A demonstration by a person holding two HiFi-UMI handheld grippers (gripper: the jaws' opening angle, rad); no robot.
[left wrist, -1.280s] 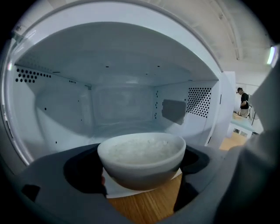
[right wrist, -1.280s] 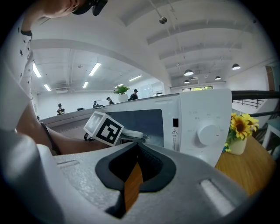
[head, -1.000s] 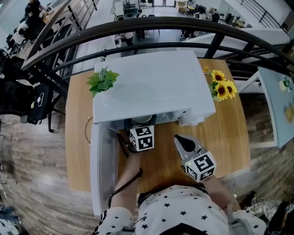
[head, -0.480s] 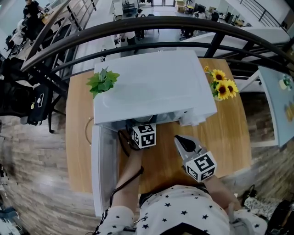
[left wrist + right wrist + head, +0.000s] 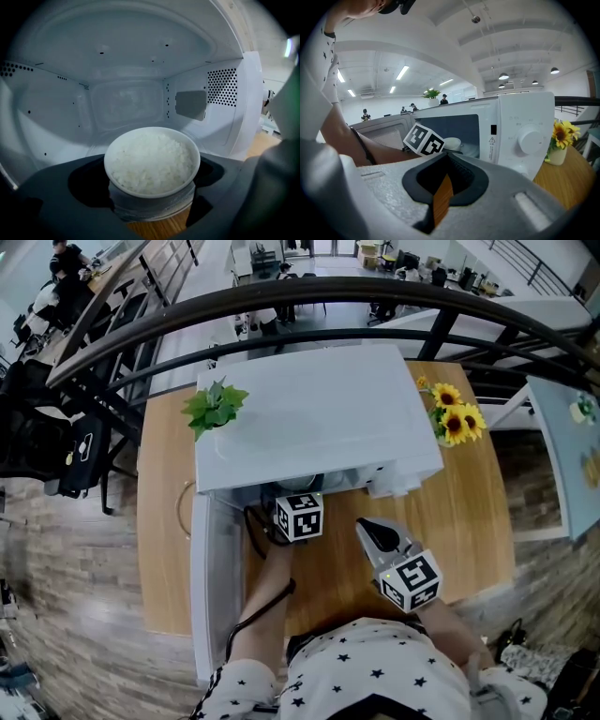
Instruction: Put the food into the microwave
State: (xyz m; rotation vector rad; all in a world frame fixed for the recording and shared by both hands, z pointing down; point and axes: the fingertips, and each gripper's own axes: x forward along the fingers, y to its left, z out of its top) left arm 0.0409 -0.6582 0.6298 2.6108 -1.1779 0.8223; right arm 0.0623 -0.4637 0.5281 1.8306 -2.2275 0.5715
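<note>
Holding the food: the left tongs point(image 5: 152, 204) are clamped on the foot of a white bowl of rice point(image 5: 152, 161), with one jaw on each side below the rim.
Bowl's place: it is level at the mouth of the microwave point(image 5: 314, 413). A sliver of the wooden counter point(image 5: 469, 521) shows under its foot, and I cannot tell whether any part has crossed the sill.
Cavity room: the cavity point(image 5: 126, 101) is bare white, with side walls and roof well apart from the bowl's rim. Vent holes point(image 5: 221, 86) dot the right wall.
Door: the door point(image 5: 214, 587) is swung fully out and reaches along the counter's left side toward the near edge.
Counter edges: the microwave sits toward the far edge. Bare wood lies between its front and the near edge, and along the right edge.
Far corners: a green plant point(image 5: 216, 407) shows at the left edge of the microwave's top. Sunflowers point(image 5: 452, 416) stand at the far right corner.
Writing: a warning triangle point(image 5: 492, 139) and small print sit beside a round dial point(image 5: 529, 140), but the print is too small to read.
Left arm: the forearm point(image 5: 267, 601) stretches forward from the near edge, between the door and the right tongs point(image 5: 375, 532). Its marker cube point(image 5: 300, 517) is just before the microwave's front.
Right tongs: they are drawn together to a thin slit with nothing between them. They hang over bare wood before the dial panel, tips toward the microwave and apart from it.
</note>
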